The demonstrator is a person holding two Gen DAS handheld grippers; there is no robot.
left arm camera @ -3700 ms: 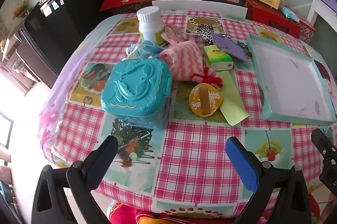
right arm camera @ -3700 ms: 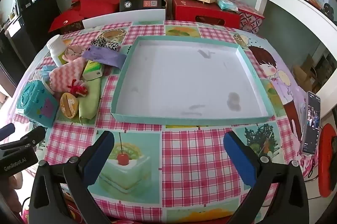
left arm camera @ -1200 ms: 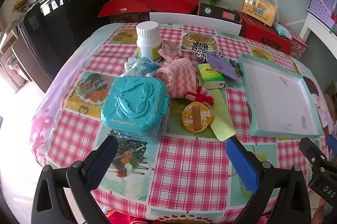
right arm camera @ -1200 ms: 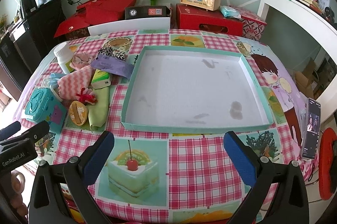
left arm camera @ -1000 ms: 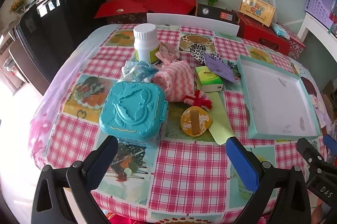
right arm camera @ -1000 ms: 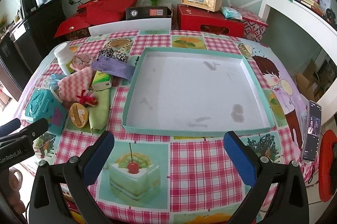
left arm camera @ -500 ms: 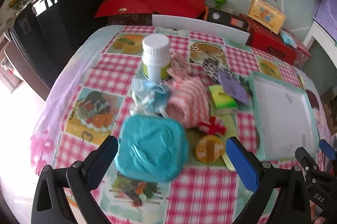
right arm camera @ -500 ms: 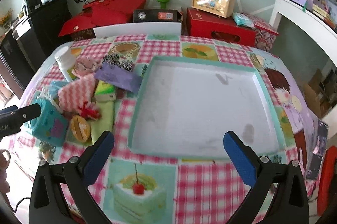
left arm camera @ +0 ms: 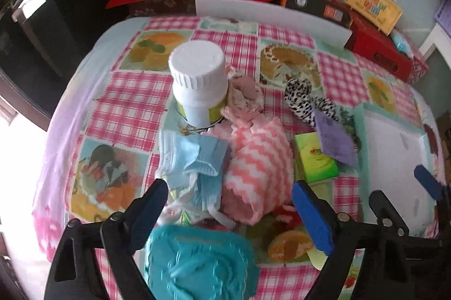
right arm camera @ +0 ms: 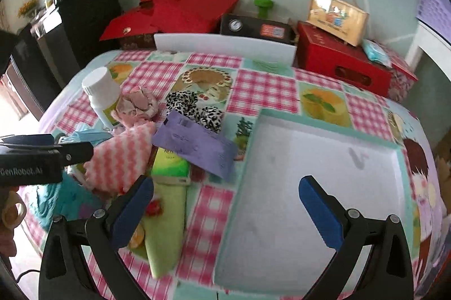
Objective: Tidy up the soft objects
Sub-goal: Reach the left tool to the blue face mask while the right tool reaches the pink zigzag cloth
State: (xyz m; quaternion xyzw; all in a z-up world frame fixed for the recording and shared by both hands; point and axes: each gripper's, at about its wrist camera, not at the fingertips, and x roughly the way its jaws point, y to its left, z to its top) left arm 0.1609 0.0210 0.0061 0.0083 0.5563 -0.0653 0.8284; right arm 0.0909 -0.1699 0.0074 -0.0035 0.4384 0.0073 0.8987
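A pile of soft things lies on the checked tablecloth: a pink-and-white zigzag cloth (left arm camera: 258, 159) (right arm camera: 121, 159), a light blue cloth (left arm camera: 194, 156), a crumpled pink cloth (left arm camera: 243, 91) (right arm camera: 136, 104), a leopard-print piece (left arm camera: 303, 94) (right arm camera: 194, 105) and a green cloth (right arm camera: 166, 221). My left gripper (left arm camera: 229, 204) is open, above the pink and blue cloths. My right gripper (right arm camera: 225, 200) is open, over the left edge of the teal tray (right arm camera: 307, 119). The tray holds nothing.
A white bottle (left arm camera: 200, 87), a teal plastic box (left arm camera: 197, 260), a green packet (left arm camera: 315, 157), a purple packet (right arm camera: 197, 145) and an orange round thing (left arm camera: 290, 243) sit among the cloths. Red boxes (right arm camera: 344, 60) stand behind the table.
Both grippers have moved forward and lower over the table. The left one has passed over the teal box to the cloths; the right one has reached the tray's left edge.
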